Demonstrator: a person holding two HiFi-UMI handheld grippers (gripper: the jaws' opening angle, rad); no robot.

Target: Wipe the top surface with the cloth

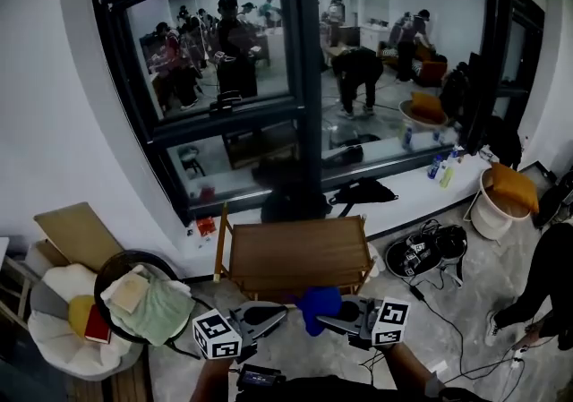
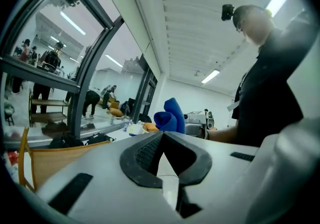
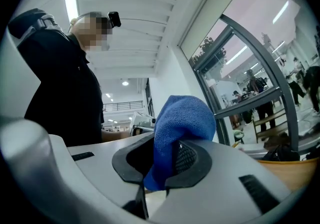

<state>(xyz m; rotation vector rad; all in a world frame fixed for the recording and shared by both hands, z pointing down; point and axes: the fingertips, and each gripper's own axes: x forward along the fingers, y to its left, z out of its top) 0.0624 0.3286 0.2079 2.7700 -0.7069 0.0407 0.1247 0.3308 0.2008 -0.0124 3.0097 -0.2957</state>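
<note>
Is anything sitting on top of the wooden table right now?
Nothing shows on the wooden table; its top looks bare. The blue cloth, clamped in the right gripper, hangs in front of its near edge and hides a small part there.

Cloth (image 3: pixel 182 118): blue fabric, nubbly nap, matt.
Table (image 1: pixel 295 252): wood, smooth top, low sheen.
Left gripper (image 2: pixel 162 155), right gripper (image 3: pixel 162 160): smooth pale plastic shells, satin; pads (image 3: pixel 187 157) black, ribbed, matt.

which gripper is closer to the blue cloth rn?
Right. The right gripper has its jaws clamped on the blue cloth. The left gripper sits just to the cloth's left, jaws together on nothing.
</note>
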